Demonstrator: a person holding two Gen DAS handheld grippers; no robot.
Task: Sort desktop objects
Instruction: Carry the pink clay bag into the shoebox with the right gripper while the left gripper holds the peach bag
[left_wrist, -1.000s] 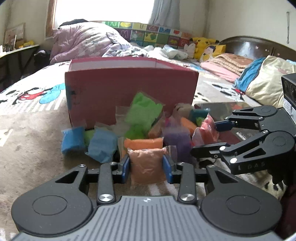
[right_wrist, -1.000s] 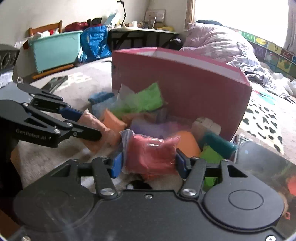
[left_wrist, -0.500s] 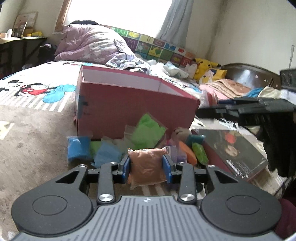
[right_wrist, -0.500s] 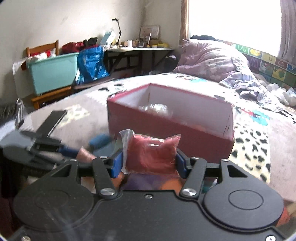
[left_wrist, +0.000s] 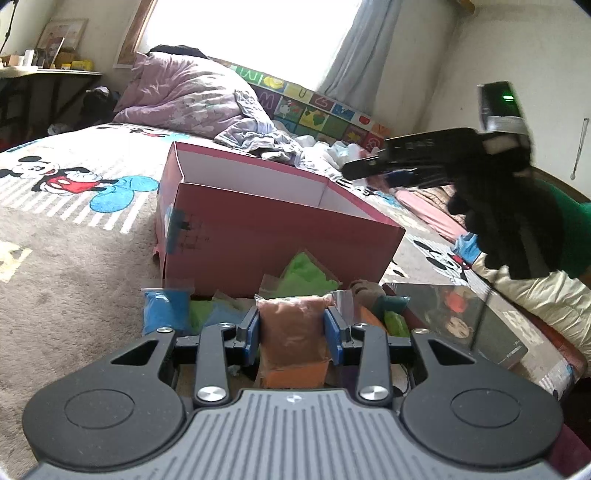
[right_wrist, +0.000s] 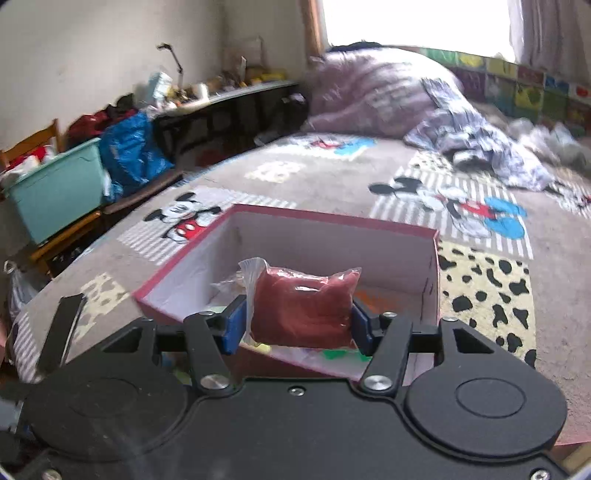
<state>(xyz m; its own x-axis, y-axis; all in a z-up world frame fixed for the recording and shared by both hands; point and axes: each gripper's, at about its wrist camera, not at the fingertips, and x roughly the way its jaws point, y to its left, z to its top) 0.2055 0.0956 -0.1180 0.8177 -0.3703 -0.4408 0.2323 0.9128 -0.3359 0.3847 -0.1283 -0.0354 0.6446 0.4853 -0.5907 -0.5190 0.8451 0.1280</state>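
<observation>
Red clay-like stuff in a clear plastic bag (right_wrist: 301, 308), pinched betw. blue pads of right gripper (right_wrist: 297, 321), now up over the open pink cardboard box (right_wrist: 430, 258) w/ white inside; a sec ago down low by the pile in front of box. Blurred backgrnd, so prob. mid-swing. Means drop-off is close: needs only release over the box, judging by position. Brownish-orange filled plastic bag (left_wrist: 291, 325) clamped in left gripper (left_wrist: 291, 330), raised slightly off pile of blue, green, orange bags (left_wrist: 166, 314), short of box front wall. Likely next in. Right gripper seen from left view high at right (left_wrist: 373, 168). Bed cover w/ cartoon-mouse print (left_wrist: 66, 181) underneath all.
</observation>
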